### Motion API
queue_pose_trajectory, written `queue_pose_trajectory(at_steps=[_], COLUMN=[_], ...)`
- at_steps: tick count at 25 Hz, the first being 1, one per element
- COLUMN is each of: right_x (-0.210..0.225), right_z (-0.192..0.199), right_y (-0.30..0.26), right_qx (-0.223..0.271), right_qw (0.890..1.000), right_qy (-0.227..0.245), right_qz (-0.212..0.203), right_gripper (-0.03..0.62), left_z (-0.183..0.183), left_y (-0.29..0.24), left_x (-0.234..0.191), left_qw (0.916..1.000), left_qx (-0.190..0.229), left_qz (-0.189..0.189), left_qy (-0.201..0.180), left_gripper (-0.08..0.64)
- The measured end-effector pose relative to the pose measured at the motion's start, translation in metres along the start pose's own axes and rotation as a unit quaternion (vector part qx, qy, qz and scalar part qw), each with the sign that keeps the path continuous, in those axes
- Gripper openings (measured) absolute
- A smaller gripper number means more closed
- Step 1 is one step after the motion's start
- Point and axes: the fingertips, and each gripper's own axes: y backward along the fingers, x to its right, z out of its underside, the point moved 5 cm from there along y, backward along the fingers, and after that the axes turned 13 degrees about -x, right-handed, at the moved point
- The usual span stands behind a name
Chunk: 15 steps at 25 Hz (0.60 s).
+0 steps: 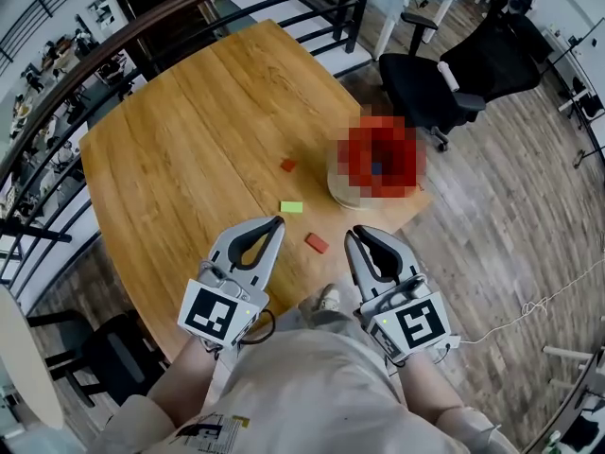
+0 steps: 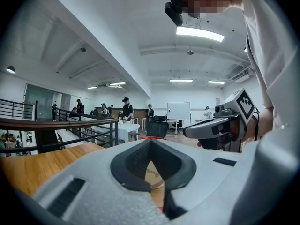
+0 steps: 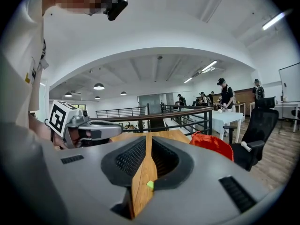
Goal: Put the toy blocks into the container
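Note:
On the wooden table [image 1: 189, 149] stands a red container [image 1: 380, 157], blurred over, near the right edge. Three blocks lie left of it and in front: a small red block [image 1: 287, 165], a yellow-green block [image 1: 291, 207] and an orange-red block [image 1: 317, 243]. My left gripper [image 1: 277, 221] hovers shut and empty just near of the green block. My right gripper [image 1: 351, 235] is shut and empty, right of the orange-red block. In the right gripper view the green block [image 3: 150, 184] shows through the thin slit of the right gripper [image 3: 147, 136], with the container [image 3: 212, 145] to the right.
A black office chair [image 1: 444, 83] stands beyond the table's right corner. A dark metal railing [image 1: 189, 8] curves round the table's far side. Several people stand at a white table [image 2: 124, 125] in the background. The table's near edge is at my body.

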Motion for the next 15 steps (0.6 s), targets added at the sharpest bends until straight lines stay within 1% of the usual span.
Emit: queue_pose_trajectory(at_steps=[6,7,9,15], right_x=[0.009,0.010,0.011,0.013], right_z=[0.010,0.013,0.019,0.034], right_y=[-0.010,-0.013,-0.019,-0.039], right_qx=[-0.019,-0.025,-0.041,-0.067], right_qw=[1.000,1.000,0.999,0.997], right_qy=[-0.001,-0.001,-0.003,-0.006], right_qz=[-0.006,-0.009,-0.016,-0.025], right_gripper=[0.028,0.038,0.140,0.143], left_z=[0.003,0.005,0.010,0.024], left_y=[-0.014,-0.018,-0.024,-0.040], left_x=[-0.005,-0.005,-0.005,-0.008], left_qw=[0.9999,0.9998,0.9996,0.9988], left_qx=[-0.014,-0.018,-0.025,-0.045], left_qz=[0.003,0.005,0.009,0.017], left_qy=[0.004,0.005,0.007,0.005], left_gripper=[0.012,0.012,0.012,0.012])
